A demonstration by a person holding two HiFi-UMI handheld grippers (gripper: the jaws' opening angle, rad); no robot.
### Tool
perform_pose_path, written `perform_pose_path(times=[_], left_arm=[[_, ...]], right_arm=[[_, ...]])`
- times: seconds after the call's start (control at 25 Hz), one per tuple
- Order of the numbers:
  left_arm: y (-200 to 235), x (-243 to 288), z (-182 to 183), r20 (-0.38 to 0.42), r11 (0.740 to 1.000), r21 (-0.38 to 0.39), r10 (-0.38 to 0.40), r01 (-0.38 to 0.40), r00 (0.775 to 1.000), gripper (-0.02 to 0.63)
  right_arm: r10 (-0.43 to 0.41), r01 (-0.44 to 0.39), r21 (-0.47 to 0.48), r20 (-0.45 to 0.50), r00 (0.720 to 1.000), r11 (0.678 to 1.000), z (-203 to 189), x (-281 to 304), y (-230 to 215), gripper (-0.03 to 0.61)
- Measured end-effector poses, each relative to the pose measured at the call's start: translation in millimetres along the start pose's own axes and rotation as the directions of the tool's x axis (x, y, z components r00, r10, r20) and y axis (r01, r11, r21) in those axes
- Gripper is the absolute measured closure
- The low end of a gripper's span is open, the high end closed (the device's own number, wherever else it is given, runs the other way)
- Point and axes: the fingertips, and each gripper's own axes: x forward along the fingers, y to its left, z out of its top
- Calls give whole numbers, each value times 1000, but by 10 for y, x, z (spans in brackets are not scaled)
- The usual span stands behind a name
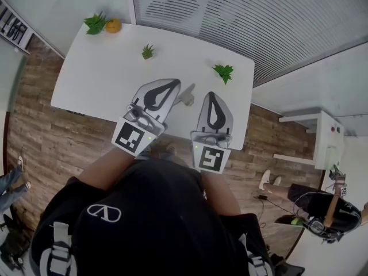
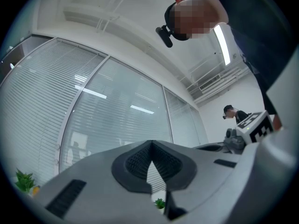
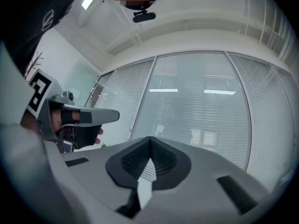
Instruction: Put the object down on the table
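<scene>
A small pale object [image 1: 187, 96] lies on the white table [image 1: 86, 79], between the tips of my two grippers and apart from both. My left gripper [image 1: 174, 84] hovers over the table's near half with its jaws shut and nothing in them; in its own view the tips [image 2: 152, 143] meet and point up at the window blinds. My right gripper [image 1: 212, 95] is beside it, also shut and empty, with the closed tips [image 3: 150, 139] aimed at the blinds. Each gripper view also catches the other gripper at its edge.
Two small green plants [image 1: 148, 52] [image 1: 223, 71] stand on the table, and a third plant [image 1: 95, 23] sits beside an orange thing [image 1: 113, 26] at the far left corner. Wooden floor surrounds the table. Another person [image 1: 322, 209] sits at the lower right.
</scene>
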Motion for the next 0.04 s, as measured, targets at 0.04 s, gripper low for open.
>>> perform_pose_path(times=[0.04], left_arm=[[4,-1,-2,1,1000,1,1,-1,1000,609]], right_arm=[[0,0,2,-1,1000,1000,-6,-1,-1,572]])
